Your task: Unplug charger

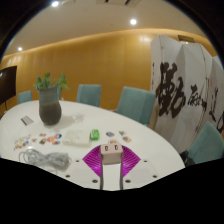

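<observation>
My gripper [112, 156] is shut on a small white charger block [112, 151] with two dark slots on its face. The block sits between the two magenta pads [95, 158], which press on it from both sides, and it is held above the white table [150, 150]. A coil of grey cable [45, 157] lies on the table to the left of the fingers. I cannot tell whether the cable joins the charger.
A dark vase with a green plant [49, 106] stands at the back left of the table. Small cards and objects [75, 133], one green [94, 133], lie beyond the fingers. Teal chairs [134, 103] ring the table. A white banner with black calligraphy [180, 95] stands right.
</observation>
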A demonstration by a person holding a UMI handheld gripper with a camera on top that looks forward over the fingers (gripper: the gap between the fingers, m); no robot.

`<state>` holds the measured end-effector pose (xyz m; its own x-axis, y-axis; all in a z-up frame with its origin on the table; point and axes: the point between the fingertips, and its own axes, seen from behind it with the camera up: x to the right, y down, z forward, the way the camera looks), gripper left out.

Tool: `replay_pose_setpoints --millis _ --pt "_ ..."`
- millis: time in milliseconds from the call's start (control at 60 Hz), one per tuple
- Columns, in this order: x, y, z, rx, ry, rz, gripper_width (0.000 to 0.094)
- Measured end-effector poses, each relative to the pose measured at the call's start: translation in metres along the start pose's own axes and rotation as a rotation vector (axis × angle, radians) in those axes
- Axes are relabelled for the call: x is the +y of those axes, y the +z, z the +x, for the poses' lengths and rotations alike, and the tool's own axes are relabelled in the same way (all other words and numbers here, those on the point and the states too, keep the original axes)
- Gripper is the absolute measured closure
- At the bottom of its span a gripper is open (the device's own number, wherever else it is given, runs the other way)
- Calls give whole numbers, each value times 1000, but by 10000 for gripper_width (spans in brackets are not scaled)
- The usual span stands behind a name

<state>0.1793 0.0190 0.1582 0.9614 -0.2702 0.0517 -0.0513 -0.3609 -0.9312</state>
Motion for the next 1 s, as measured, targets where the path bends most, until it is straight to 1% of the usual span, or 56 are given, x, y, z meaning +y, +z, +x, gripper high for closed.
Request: replay_pose_setpoints --millis 50,117,200,250,283,333,383,400,417,467,550,600,867,1000 --pt "35 4 13 -6 2 -98 698" --pt "94 24 9 9 -13 -183 675" --pt "132 21 25 -8 -27 -284 642" --pt "145 25 25 -11 -14 -312 622" --pt "157 29 26 -11 -11 -322 611" --pt "161 30 30 -5 -21 -327 580" --pt "154 27 32 -9 -37 -318 498" --pt "154 27 33 -8 -41 -311 494" --pt "153 25 33 -8 -44 -308 433" --pt "148 18 35 -19 -46 -308 305" --pt "134 1 34 -32 -39 -295 112" --pt "126 -15 33 -40 -36 -286 53" --pt "101 -119 35 -16 -62 -280 64" --pt "94 -161 27 -18 -48 -274 62"
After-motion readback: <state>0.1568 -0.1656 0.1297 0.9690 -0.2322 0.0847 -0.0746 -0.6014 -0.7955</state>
